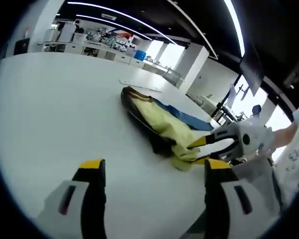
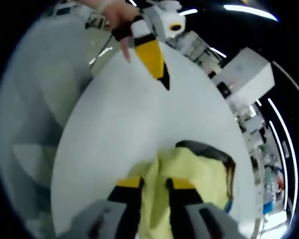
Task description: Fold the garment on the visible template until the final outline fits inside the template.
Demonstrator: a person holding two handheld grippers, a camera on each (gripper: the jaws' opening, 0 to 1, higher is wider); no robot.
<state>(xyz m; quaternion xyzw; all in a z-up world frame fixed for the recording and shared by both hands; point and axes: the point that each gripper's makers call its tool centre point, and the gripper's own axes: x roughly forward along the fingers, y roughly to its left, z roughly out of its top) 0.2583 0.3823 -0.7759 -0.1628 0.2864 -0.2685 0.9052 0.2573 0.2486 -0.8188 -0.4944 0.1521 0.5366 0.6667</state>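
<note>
While your right gripper point(image 2: 153, 183) pinches yellow garment point(image 1: 164, 127) edge on white table point(image 1: 55, 114), your left gripper point(image 1: 152, 172) hangs wide apart over bare tabletop, nothing between jaws.

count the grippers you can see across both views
2. Left gripper hangs open over the white table. Right gripper grips the yellow garment at its edge. Each also shows in the other's view.

garment's point(image 2: 189, 174) near edge behind the right gripper's point(image 2: 154, 191) jaws, far shelves point(image 1: 89, 42) blurred
</note>
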